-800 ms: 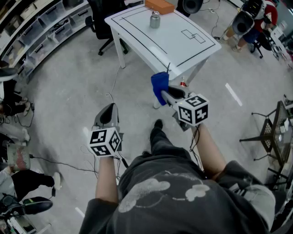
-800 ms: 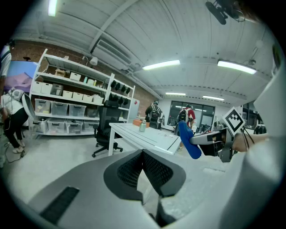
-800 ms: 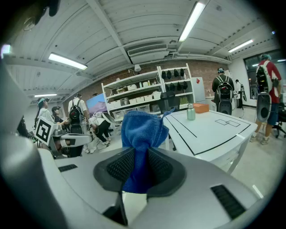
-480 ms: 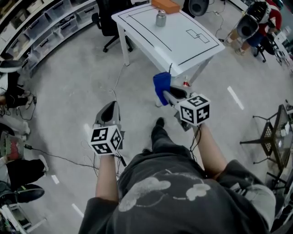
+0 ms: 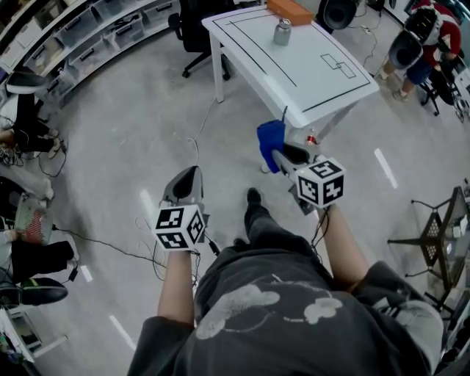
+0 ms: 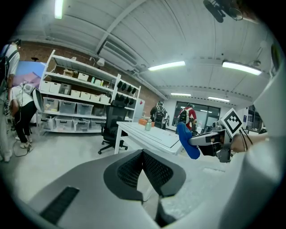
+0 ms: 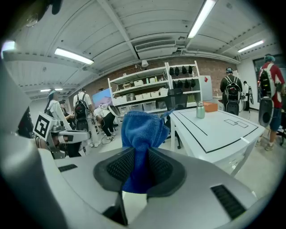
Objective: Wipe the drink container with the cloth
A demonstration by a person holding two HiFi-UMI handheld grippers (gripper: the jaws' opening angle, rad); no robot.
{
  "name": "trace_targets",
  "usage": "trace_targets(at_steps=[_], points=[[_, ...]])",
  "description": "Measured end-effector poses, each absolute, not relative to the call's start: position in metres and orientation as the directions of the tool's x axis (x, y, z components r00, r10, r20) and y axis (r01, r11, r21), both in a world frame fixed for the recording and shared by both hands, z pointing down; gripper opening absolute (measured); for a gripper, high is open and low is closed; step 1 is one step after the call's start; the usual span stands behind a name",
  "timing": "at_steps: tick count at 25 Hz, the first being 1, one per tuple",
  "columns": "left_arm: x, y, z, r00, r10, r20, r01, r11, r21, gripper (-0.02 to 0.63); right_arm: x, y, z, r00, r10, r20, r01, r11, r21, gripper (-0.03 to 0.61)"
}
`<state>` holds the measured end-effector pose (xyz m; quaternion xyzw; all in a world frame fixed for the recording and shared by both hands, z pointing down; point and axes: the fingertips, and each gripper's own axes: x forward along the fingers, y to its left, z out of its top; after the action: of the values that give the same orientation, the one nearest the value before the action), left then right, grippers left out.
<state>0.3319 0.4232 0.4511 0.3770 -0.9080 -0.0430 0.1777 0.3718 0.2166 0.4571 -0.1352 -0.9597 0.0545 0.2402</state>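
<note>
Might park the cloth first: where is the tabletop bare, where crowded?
Nearly all of the white table is bare, from the drink container to the near edge, small outlined rectangles included. Only the far end is occupied: the container and the orange box close behind it.

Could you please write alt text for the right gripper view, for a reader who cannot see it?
The right gripper is clamped on a blue cloth, which bunches up above its jaws. Beyond, to the right, a white table with black lines holds a metal drink container and an orange box at its far end; shelves line the back wall.
</note>
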Motion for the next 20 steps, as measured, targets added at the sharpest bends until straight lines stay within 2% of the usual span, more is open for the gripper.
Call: trace_targets(at_steps=[6, 11, 20], points=[[0.307, 0.419, 0.464, -0.649, -0.692, 0.316, -0.653, 0.72, 0.234, 0.002, 0.353, 0.193, 0.47, -0.84, 0.255, 0.478, 0.179, 0.963, -0.199, 0.087], [0.27, 0.406, 0.474, -0.644, -0.688, 0.335, -0.659, 0.721, 0.216, 0.002, 0.31, 0.165, 0.484, -0.847, 0.223, 0.482, 0.125, 0.966, -0.227, 0.089], [0.141, 0.346, 0.463, -0.617, -0.703, 0.353, -0.681, 0.702, 0.207, 0.002, 0.189, 0.101, 0.476, -0.86, 0.196, 0.471, 0.081, 0.964, -0.253, 0.089]])
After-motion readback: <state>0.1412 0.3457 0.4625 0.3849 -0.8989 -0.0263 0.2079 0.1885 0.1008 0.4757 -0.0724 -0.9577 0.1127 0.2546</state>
